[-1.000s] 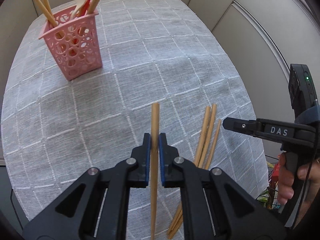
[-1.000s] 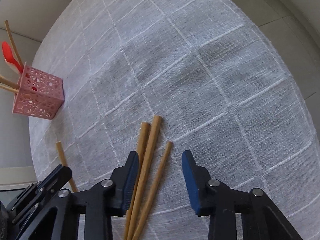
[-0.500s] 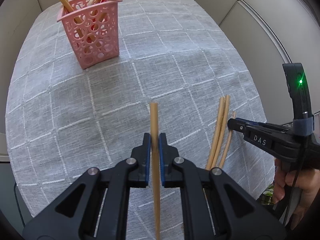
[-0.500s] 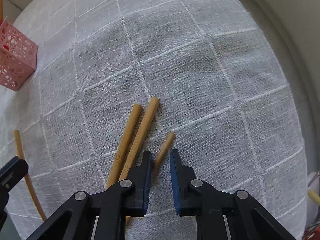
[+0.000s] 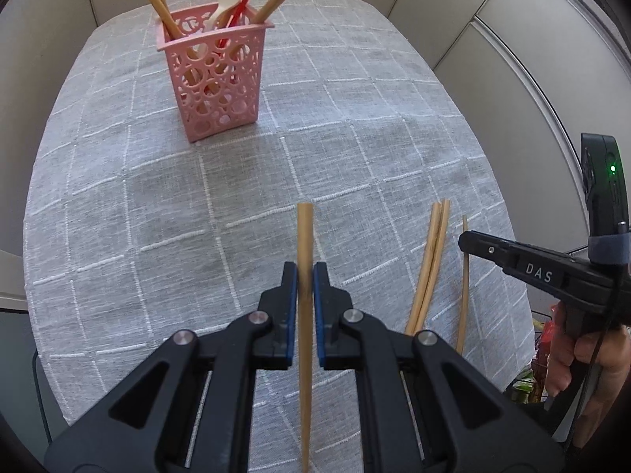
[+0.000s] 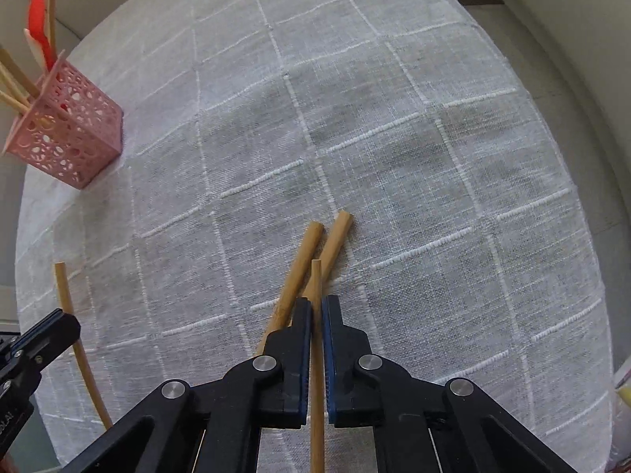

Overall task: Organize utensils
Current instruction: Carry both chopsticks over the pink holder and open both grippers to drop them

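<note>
My left gripper [image 5: 304,276] is shut on a bamboo chopstick [image 5: 305,236] and holds it above the cloth, pointing toward the pink perforated holder [image 5: 217,79]. The holder stands upright at the far side with several chopsticks, a white spoon and a red utensil in it; it also shows in the right wrist view [image 6: 67,134]. My right gripper [image 6: 316,311] is shut on a thin chopstick [image 6: 316,280], lifted over two thicker chopsticks [image 6: 311,264] lying on the cloth. In the left wrist view the right gripper [image 5: 469,240] is at the right, beside those two chopsticks [image 5: 434,252].
A grey checked tablecloth [image 5: 355,138] covers the round table. Its edge falls away close on the right [image 6: 583,236]. Pale wall panels [image 5: 512,39] stand behind. The left gripper and its chopstick [image 6: 71,315] show at the lower left of the right wrist view.
My right gripper closed on the thin chopstick and lifted it over the other two. My left gripper carried its chopstick closer to the pink holder.
</note>
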